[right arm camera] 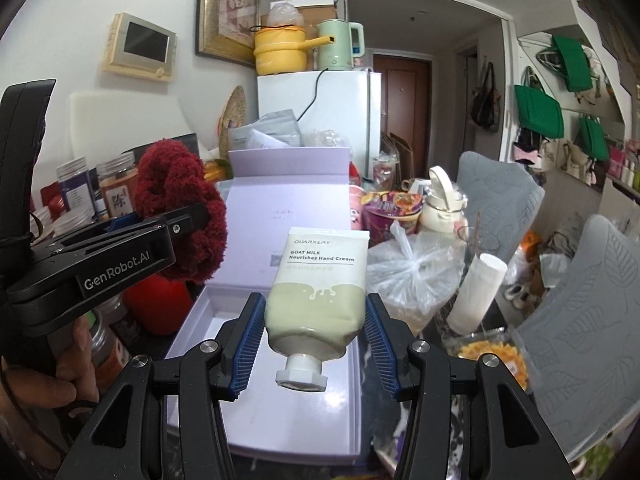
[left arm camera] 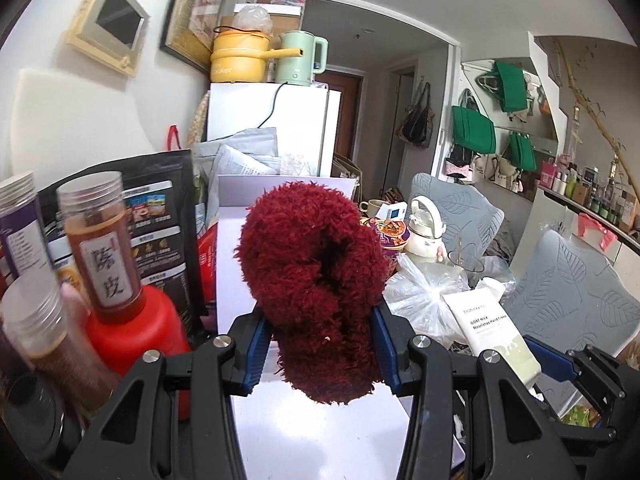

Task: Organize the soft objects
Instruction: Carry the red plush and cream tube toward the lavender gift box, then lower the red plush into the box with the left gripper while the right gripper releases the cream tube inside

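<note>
We note fuzzy dark-red plush item [left arm camera: 316, 292] clamped in left gripper [left arm camera: 320, 344], above open lilac box [right arm camera: 288, 364]. Right gripper [right arm camera: 316, 340] squeezes cream tube [right arm camera: 316, 292], label "GOAT MILK Nourishes Hand Cream". Left body reads "GenRobot.AI".

Hand cream tube [right arm camera: 318, 280]: "GOAT MILK"

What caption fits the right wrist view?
Right gripper holds a hand cream tube above an open lilac box; left gripper holds a red fuzzy item.

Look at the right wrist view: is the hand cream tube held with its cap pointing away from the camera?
No, the hand cream tube has its white cap nearest the camera.
</note>
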`<state>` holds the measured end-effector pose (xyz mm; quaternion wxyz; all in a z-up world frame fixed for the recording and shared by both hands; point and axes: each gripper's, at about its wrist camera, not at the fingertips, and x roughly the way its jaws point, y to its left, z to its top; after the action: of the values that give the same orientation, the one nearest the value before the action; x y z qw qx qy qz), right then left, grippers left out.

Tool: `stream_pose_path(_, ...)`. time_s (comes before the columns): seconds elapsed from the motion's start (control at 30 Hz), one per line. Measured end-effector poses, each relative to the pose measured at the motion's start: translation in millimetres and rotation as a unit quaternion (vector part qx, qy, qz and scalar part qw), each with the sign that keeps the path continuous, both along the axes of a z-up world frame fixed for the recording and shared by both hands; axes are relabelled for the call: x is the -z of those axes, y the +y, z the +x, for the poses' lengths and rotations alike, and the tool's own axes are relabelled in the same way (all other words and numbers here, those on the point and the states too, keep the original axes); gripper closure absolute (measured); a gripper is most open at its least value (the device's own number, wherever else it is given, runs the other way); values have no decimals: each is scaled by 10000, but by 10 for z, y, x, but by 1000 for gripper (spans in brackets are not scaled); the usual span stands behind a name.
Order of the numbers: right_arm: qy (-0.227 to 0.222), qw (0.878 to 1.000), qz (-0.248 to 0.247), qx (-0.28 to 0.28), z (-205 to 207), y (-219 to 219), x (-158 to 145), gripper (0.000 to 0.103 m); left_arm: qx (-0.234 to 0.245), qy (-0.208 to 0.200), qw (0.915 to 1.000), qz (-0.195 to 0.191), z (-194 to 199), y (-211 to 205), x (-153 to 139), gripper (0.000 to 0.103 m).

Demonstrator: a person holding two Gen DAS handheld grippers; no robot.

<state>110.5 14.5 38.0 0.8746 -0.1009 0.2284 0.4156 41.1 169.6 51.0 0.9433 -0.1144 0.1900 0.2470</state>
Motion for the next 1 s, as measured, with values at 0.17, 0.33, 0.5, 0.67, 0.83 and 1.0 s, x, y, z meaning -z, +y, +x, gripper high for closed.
stream_pose_path(0.17,2,10000,9,76,140,163,54,53,3,99,10000,9,144,141,97,57)
stream_pose_path(0.33,175,9998,-26,63,294,349,202,53,-79,444,9990,-23,278,287,265,57)
stream_pose_path(0.5,282,9995,-135,24,426,490,349,53,-182,751,9970,-22,389,369,421,57)
stream_pose_path(0.67,390,9988,-284,-74,527,584,520,53,-239,1119,9934,-56,517,411,624,57)
stream_pose_path(0.83,509,9976,-473,-60,598,616,677,53,-214,1462,9890,-98,624,428,798,57)
stream_pose_path(1.0,635,9960,-627,-103,640,683,796,53,-161,1756,9842,-136,710,438,932,57)
